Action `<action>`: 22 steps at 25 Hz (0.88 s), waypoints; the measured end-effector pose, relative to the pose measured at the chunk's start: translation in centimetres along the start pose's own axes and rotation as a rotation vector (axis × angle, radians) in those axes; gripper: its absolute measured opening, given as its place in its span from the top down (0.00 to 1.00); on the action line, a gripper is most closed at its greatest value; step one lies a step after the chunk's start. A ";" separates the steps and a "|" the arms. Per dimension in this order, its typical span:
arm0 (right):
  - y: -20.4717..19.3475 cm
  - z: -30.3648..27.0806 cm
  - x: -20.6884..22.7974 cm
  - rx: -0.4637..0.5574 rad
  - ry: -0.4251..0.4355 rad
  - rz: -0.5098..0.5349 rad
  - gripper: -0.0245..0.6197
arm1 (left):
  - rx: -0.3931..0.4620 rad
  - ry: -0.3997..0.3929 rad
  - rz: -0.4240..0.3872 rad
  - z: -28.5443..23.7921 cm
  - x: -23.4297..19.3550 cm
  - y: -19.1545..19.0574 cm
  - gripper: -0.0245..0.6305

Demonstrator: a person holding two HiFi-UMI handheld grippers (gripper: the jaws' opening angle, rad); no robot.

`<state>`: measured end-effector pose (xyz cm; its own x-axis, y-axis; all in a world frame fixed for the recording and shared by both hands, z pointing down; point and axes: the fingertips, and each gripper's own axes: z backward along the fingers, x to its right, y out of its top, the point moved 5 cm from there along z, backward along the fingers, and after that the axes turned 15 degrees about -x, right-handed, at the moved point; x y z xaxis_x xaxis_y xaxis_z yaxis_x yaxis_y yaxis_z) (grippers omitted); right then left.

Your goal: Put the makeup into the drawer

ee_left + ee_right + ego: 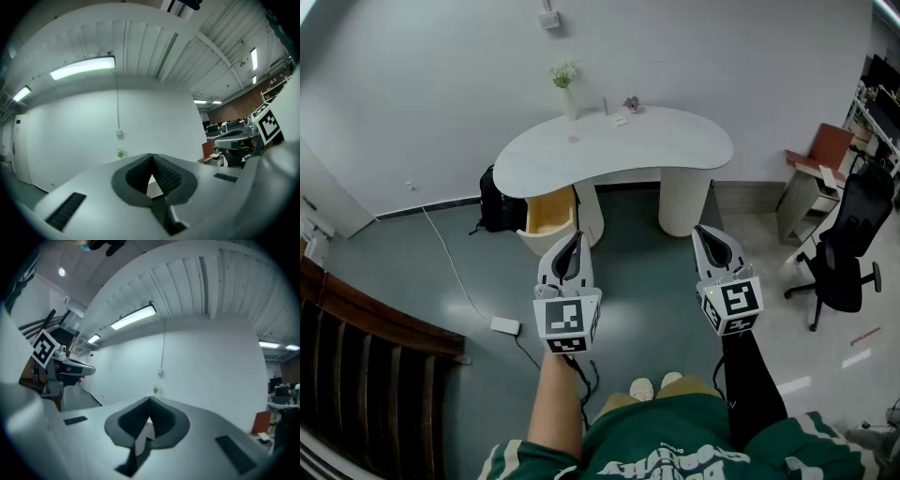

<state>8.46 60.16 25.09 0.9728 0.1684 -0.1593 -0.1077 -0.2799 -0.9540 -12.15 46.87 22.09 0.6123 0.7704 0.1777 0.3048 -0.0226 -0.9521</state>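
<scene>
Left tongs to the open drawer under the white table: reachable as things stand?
Probably not from this spot. The left tongs, shut and empty, hang short of the open drawer, with floor between person and white table. Nothing blocks the path; a step forward should do it.

The table (675,141) top looks smooth and white with a soft sheen, and its leg (684,199) is ribbed. The drawer (551,212) shows pale bare wood inside. The floor (412,272) is smooth and faintly glossy. The left gripper (572,236) and right gripper (705,231) have matt grey plastic shells and dark ribbed pads (166,176).
</scene>
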 end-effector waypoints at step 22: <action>0.7 1.2 -2.5 0.077 0.053 -0.016 0.47 | 0.021 -0.008 0.003 2.1 -1.0 -0.3 0.96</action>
<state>5.69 60.62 24.48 0.9838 0.1212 -0.1321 -0.1056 -0.2038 -0.9733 -14.35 47.42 21.67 0.6070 0.7757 0.1726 0.2875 -0.0119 -0.9577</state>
